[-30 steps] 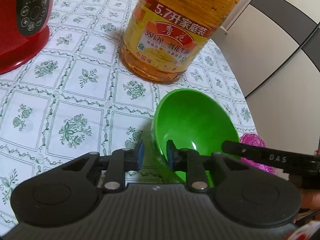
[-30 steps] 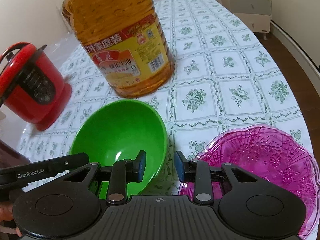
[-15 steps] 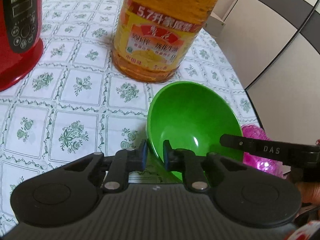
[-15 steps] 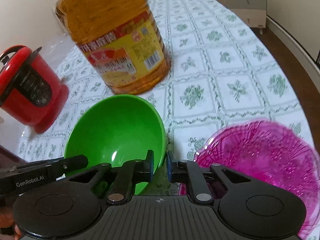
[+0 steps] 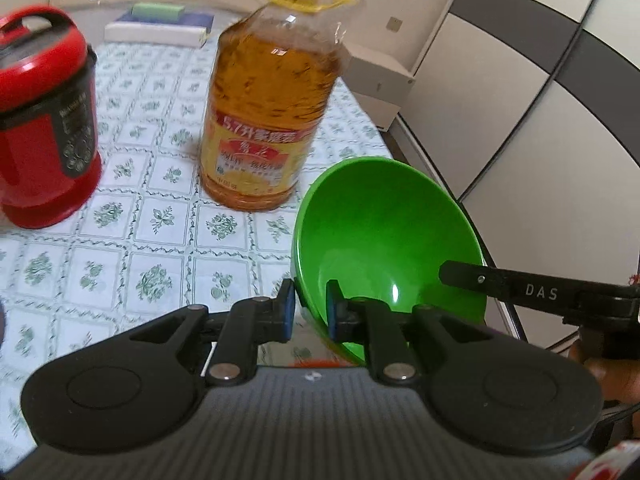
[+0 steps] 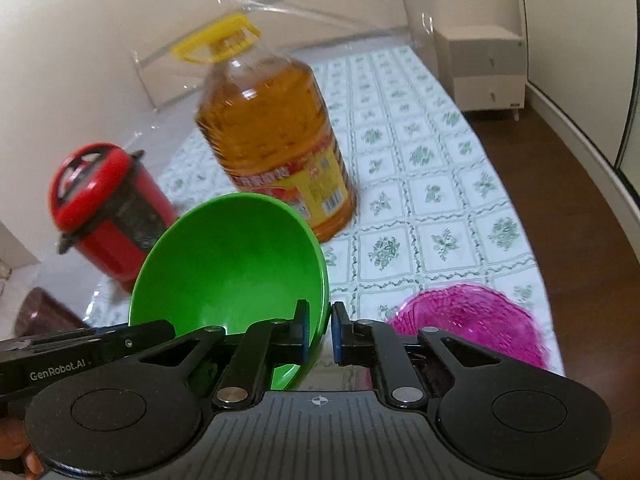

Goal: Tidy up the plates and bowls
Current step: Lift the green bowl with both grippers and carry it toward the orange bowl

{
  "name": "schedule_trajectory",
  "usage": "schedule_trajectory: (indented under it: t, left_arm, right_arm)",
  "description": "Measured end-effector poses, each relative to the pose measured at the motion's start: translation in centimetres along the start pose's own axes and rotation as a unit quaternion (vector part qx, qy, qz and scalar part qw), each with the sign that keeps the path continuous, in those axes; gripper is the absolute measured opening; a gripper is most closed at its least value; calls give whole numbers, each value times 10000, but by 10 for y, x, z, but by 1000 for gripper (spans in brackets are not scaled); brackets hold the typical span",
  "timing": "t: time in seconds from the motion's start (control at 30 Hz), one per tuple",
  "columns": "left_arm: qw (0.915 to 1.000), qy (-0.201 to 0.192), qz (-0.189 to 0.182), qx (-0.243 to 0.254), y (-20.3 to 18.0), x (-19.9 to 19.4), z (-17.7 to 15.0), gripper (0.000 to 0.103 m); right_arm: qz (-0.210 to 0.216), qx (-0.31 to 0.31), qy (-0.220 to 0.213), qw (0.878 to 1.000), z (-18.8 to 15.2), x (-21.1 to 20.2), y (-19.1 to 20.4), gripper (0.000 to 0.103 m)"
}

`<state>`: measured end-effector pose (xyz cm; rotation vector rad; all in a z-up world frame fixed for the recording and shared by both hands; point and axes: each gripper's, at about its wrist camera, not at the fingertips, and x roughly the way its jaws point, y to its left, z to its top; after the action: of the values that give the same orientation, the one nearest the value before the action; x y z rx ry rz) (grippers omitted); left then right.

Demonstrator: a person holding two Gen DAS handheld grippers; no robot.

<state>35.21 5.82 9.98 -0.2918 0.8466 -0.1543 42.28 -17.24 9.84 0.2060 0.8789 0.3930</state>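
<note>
Red cooker cut off, blurred

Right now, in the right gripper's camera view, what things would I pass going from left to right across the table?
Red cooker → green bowl → pink glass dish. The oil bottle stands behind, overlapping the bowl.

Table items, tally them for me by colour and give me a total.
Green: 1, the green bowl, clamped on opposite rims by the left gripper and the right gripper.
Pink: 1, the pink dish.
Red: 1, the red cooker.
Amber: 1, the oil bottle.
Total: 4
</note>
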Motion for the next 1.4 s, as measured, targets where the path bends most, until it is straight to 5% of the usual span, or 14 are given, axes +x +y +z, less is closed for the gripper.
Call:
schedule_trajectory:
  t: [0.5, 0.73, 1.1, 1.4]
  left_arm:
    - [9991, -311, -247, -131, -29, -114, -120, 14]
    - [9992, -398, -15, 53, -42, -138, -190, 14]
    - [9965, 107, -117, -816, -11, -135, -277, 13]
    - [9953, 221, -83, -944, -5, -134, -295, 14]
  right_arm:
    - [284, 268, -147, 9991, -122, -124, 13, 11]
    - [164, 23, -268, 9995, -188, -151, 22, 11]
    - [109, -37, 233, 9997, -274, -143, 15, 11]
    - [59, -174, 490, 9986, -295, -131, 16, 11]
